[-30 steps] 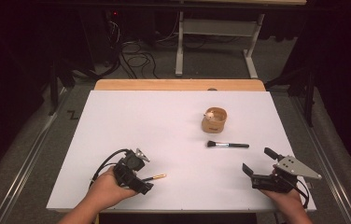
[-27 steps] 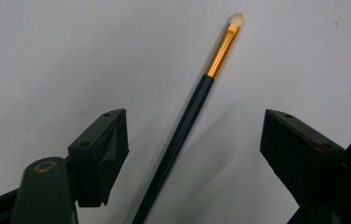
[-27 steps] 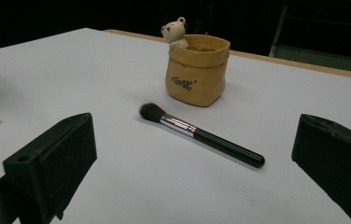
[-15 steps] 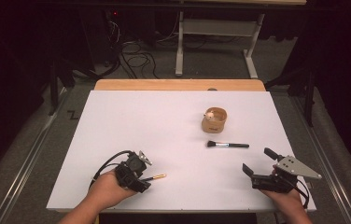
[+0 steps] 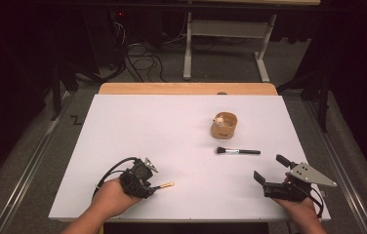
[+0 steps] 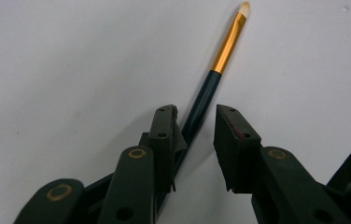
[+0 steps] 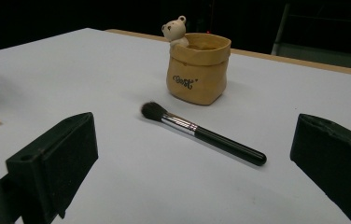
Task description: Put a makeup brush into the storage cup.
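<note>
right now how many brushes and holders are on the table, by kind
makeup brushes: 2 (thin gold-banded brush, black powder brush)
brush holders: 1 (tan bear pot)
total: 3

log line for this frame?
left gripper: jaws closing around thin brush, gap on one side | right gripper: open, idle | pot: upright

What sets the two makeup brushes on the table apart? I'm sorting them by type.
The small gold-ferruled brush is thin with a pale pointed tip; the black brush is thicker, with a silver ferrule and a dark fluffy head. The small gold-ferruled brush lies between the left gripper jaws, which have just been closing; the black brush lies free ahead of the right gripper, near the tan pot. Both have dark handles and lie flat on the white table.
</note>
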`<state>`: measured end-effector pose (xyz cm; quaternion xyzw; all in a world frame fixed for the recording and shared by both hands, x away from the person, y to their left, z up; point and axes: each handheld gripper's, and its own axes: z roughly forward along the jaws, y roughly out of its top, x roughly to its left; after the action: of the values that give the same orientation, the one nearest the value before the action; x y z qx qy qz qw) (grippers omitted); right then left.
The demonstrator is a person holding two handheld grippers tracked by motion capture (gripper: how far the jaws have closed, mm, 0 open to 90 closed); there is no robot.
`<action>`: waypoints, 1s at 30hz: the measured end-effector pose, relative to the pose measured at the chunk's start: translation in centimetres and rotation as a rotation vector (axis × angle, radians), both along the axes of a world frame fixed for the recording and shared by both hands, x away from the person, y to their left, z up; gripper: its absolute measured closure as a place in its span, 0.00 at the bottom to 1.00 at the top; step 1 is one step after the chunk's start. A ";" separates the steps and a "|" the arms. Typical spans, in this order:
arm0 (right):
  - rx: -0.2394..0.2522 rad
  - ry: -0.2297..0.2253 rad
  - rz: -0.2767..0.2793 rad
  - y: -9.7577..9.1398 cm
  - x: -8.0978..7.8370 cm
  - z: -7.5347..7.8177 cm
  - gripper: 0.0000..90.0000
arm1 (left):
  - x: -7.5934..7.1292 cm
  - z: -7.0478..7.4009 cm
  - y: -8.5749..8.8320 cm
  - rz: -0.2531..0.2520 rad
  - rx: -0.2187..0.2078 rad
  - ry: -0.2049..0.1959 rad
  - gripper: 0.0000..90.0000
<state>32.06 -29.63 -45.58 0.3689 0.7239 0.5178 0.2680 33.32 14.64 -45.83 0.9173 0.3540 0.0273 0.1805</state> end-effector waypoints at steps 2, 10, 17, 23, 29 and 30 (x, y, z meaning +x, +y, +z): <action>-0.002 0.005 -0.002 0.0 0.1 -0.1 0.02 | 0.1 -0.2 0.1 0.005 -0.004 0.000 0.78; 0.003 0.009 0.000 -0.1 0.1 -0.2 0.02 | 0.3 -0.2 0.4 0.010 -0.007 0.009 0.91; 0.004 0.008 -0.002 -0.1 0.1 -0.1 0.02 | 0.3 -0.2 0.4 0.020 -0.004 0.016 0.92; -0.003 0.007 -0.002 -0.1 0.1 -0.1 0.02 | 0.8 -0.2 0.3 0.059 -0.004 0.061 0.91; 0.001 0.002 -0.004 -0.2 0.1 -0.1 0.03 | 0.9 -0.1 -0.1 0.059 0.022 0.072 0.91; 0.002 0.006 -0.007 -0.2 0.1 -0.1 0.03 | 1.0 -0.1 -0.1 0.052 0.029 0.068 0.91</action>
<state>32.21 -29.79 -45.67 0.3731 0.7230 0.5164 0.2673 34.29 14.53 -45.91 0.9107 0.3832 0.0058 0.1540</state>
